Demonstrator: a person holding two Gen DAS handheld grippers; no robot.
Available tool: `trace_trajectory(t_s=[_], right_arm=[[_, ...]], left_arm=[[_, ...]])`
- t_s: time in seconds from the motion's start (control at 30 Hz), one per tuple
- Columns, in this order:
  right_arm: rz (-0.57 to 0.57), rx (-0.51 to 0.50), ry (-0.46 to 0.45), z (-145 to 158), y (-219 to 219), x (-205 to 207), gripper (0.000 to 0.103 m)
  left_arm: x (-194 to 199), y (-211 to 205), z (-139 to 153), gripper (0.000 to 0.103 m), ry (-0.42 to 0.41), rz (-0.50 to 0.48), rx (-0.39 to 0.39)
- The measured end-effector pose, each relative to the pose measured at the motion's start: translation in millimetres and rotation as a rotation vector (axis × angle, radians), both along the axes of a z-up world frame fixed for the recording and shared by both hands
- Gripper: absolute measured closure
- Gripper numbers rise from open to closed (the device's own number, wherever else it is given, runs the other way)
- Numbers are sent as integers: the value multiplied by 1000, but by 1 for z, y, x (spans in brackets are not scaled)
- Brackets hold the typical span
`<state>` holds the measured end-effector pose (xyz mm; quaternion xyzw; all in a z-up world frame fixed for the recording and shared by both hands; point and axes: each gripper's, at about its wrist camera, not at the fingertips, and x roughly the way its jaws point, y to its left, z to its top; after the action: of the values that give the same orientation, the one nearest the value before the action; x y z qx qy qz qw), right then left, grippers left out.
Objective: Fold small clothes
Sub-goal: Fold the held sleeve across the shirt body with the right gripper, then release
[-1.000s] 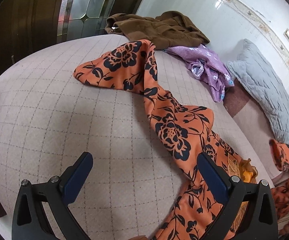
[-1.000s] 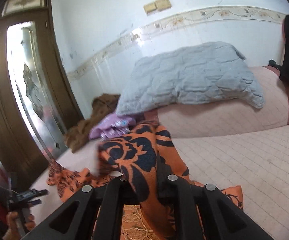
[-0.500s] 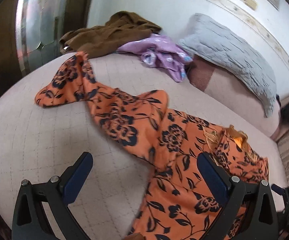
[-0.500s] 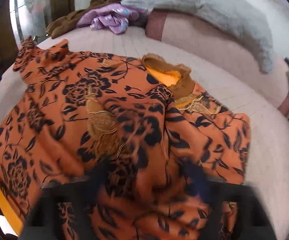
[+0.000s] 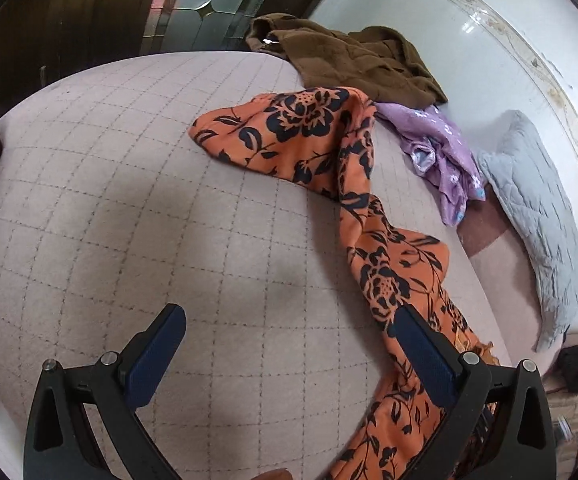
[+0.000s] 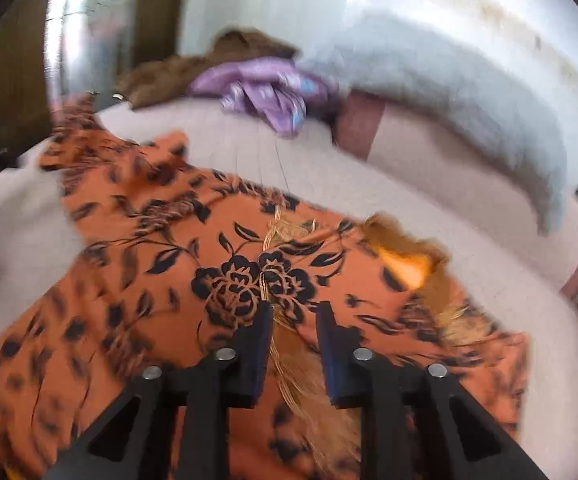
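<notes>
An orange garment with black flowers (image 5: 353,184) lies spread on the pink checked bed; one sleeve stretches toward the far end. In the right wrist view the same garment (image 6: 209,264) lies flat, its neckline with gold trim to the right. My left gripper (image 5: 289,356) is open and empty above the bed, its right finger beside the sleeve. My right gripper (image 6: 293,320) hovers over the garment's middle, its jaws a small gap apart with nothing between them. That view is motion-blurred.
A brown garment (image 5: 353,60) and a purple garment (image 5: 445,148) are heaped at the far end of the bed (image 5: 129,200). A grey pillow (image 5: 537,208) lies by the white wall. A dark wooden door with glass (image 5: 193,4) stands behind.
My right gripper has let go of the orange fabric, which now lies flat on the bed. My left gripper has swung left, back over the sleeve.
</notes>
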<state>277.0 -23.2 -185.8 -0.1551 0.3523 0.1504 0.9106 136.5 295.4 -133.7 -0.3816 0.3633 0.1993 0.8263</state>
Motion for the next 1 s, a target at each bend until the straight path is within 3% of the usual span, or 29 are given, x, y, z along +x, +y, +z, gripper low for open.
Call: trace_trajectory(t_s=[0.07,0.13,0.2,0.23,0.33,0.43,0.5,0.53,0.6,0.73,0.83,0.87,0.9,0.97,1.0], right_arm=[[-13,72,104,-14,1,17,74],[30,155,120,-19,5,19,69],[32,161,72,-18,9,16,6],[22,142,45,-19,12,18,0],[-26,71,11,-26,18,29,3],[-72,84,-14,-27,14,40,10],[-113,99,0,-27,5,50,43],[-124,104,26,-26,3,55,51],[-108,74,56,-29,7,58,52],[-62,8,-7,-26,27,46,46],[-77,-18,32,-35,29,57,45],[-77,-9,28,-33,28,58,58],[-67,7,28,-30,28,58,79],[-75,0,-2,-22,30,54,96],[-67,7,-10,-18,30,52,96]], left_arm=[[1,-4,3,0,-11,-32,11],[4,-6,8,0,-20,-56,31],[8,-11,10,0,-29,-77,43],[8,-13,11,0,-32,-86,44],[8,-18,13,0,-40,-107,40],[7,-22,17,0,-52,-120,52],[8,-24,20,0,-60,-129,61],[8,-25,21,0,-62,-134,63],[10,-26,21,0,-63,-143,63],[9,-29,24,0,-72,-148,75],[8,-30,25,0,-75,-150,77],[8,-30,25,0,-74,-151,78],[8,-29,25,0,-73,-150,79],[8,-26,25,0,-74,-143,74],[7,-25,25,0,-75,-141,70]])
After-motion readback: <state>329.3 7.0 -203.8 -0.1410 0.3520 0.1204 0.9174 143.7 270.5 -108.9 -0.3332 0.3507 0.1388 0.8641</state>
